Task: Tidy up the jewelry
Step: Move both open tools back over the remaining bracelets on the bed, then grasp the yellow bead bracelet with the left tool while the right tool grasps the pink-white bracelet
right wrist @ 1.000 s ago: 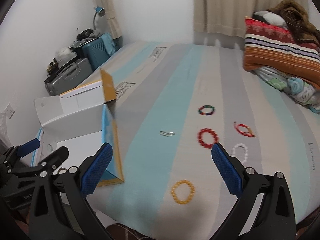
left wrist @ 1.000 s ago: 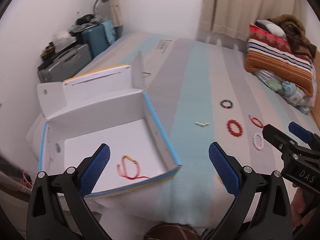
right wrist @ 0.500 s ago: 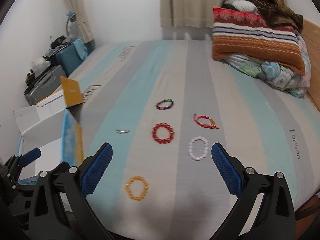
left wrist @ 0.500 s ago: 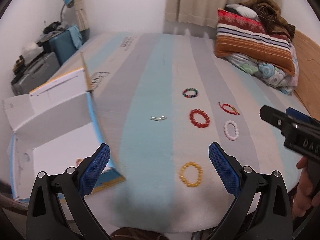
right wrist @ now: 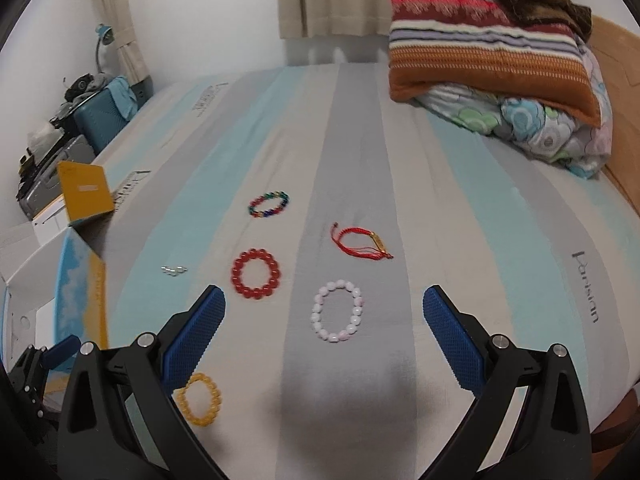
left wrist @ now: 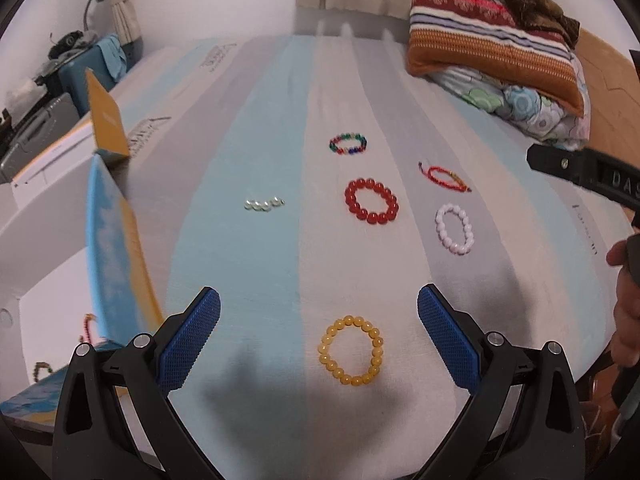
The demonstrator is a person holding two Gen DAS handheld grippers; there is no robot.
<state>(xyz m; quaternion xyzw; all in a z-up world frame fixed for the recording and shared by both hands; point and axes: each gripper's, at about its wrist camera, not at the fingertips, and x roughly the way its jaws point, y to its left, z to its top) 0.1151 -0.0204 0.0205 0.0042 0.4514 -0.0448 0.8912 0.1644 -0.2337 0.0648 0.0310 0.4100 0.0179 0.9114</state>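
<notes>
Several bracelets lie on the striped bed sheet. My left gripper [left wrist: 318, 320] is open and empty, just above a yellow bead bracelet [left wrist: 351, 351]. My right gripper [right wrist: 324, 312] is open and empty, over a pale pink bead bracelet [right wrist: 337, 311]. A red bead bracelet [left wrist: 371, 201], a multicolour bead bracelet [left wrist: 348, 143], a red cord bracelet [left wrist: 443, 174] and a small row of clear beads [left wrist: 264, 203] lie farther out. An open white box [left wrist: 48, 264] with a blue and yellow rim stands at the left, with a red cord bracelet [left wrist: 86, 326] partly hidden inside.
Folded blankets and a striped pillow [right wrist: 492, 52] are piled at the far right of the bed. Suitcases [right wrist: 92, 120] stand on the floor beyond the bed's left side. The bed's near edge runs just below both grippers.
Both grippers have swung right, away from the box and toward the bracelets on the sheet. Both have stayed open.
</notes>
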